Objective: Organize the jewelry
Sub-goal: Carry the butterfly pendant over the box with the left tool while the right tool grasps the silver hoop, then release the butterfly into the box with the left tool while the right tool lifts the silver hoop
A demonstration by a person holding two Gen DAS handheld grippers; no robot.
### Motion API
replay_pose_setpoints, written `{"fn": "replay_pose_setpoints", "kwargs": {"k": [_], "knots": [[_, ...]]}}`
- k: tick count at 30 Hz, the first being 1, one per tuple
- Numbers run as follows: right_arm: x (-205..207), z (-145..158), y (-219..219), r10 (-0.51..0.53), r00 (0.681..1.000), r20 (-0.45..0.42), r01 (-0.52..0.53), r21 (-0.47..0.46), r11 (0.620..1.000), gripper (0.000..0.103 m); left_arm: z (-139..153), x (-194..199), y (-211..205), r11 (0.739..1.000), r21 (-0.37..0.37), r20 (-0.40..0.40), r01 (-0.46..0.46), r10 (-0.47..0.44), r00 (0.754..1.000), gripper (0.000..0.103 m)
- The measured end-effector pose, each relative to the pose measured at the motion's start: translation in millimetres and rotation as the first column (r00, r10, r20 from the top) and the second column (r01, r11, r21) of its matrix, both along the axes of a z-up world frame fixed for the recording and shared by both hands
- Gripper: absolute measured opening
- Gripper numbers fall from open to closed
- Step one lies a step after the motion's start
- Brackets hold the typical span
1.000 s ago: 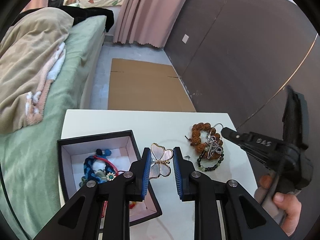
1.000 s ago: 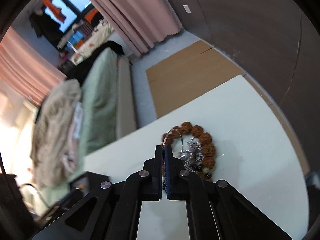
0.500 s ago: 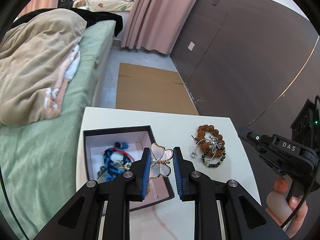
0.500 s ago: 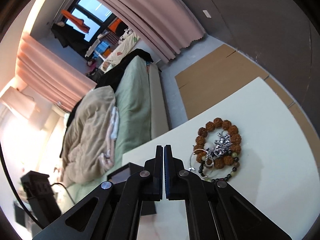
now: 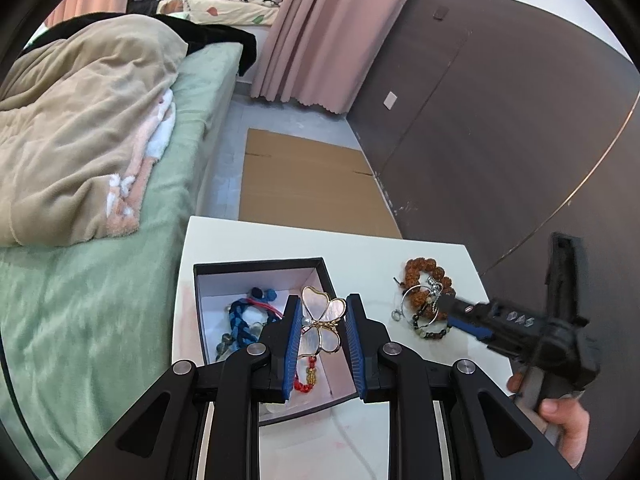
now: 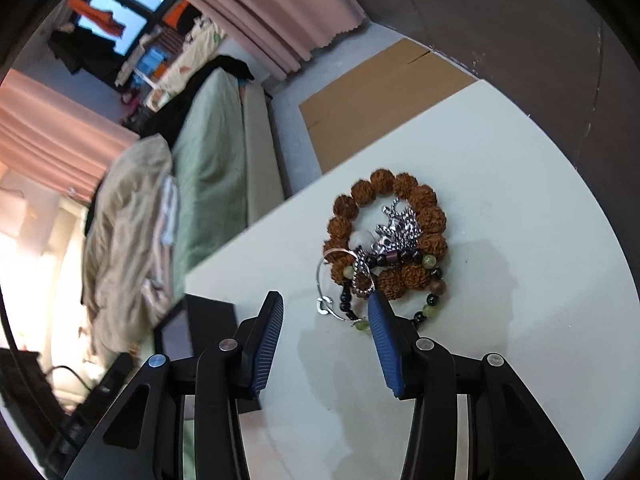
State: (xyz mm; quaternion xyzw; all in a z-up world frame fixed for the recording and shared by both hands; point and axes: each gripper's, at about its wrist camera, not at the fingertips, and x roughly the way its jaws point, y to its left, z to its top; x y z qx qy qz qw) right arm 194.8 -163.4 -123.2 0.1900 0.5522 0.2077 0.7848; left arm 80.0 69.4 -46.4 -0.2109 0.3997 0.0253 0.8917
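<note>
My left gripper (image 5: 323, 322) is shut on a pearly butterfly brooch (image 5: 322, 320) with a gold rim, held above the right side of an open black box (image 5: 260, 269). In the box lie a blue braided bracelet (image 5: 240, 318) and a red and gold charm (image 5: 307, 378). On the white table (image 6: 520, 200) sits a pile: a brown bead bracelet (image 6: 400, 224), a silver pendant (image 6: 396, 230), a dark and green bead bracelet (image 6: 430, 300) and a thin silver hoop (image 6: 334, 280). My right gripper (image 6: 324, 308) is low over the pile's near edge. Its jaws are opening, the hoop lies between the tips, and the pads do not press it.
A bed with a green sheet (image 5: 100, 300) and a beige blanket (image 5: 80, 120) runs along the table's left side. Flattened cardboard (image 5: 304, 188) lies on the floor beyond the table. A dark wall panel (image 5: 500, 120) stands to the right. A hand (image 5: 564, 420) holds the right gripper's handle.
The right gripper was shut and higher; now its jaws stand apart and it has dropped to the jewelry pile. The left gripper still holds the butterfly, and the box lies more directly under it.
</note>
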Motion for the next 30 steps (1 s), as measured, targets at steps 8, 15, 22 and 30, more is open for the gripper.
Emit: {"fn": "replay_pose_setpoints", "kwargs": {"k": [8,15,22,30], "knots": [[10,-25,-8,-0.058,0.994,-0.093,0.057,-0.019,0.998,0.023,-2,6,8,1.000,-0.006,-0.004,-0.013,0.013,1.000,0.023],[7,-23,-17,-0.079,0.991,-0.104,0.081,0.024,0.996,0.005,-5,6,12,0.999,-0.010,-0.023,-0.032,0.032,0.999,0.023],[-13,10,-6,0.011,1.000,-0.017,-0.008,0.141,0.990,0.005,-14,4,22,0.997,-0.038,-0.072,-0.070,0.067,0.995,0.024],[-35,39,16,0.127,0.988,0.083,-0.145,0.282,0.948,0.005,-11,-7,34,0.988,-0.088,-0.049,-0.126,0.122,0.991,0.075]]}}
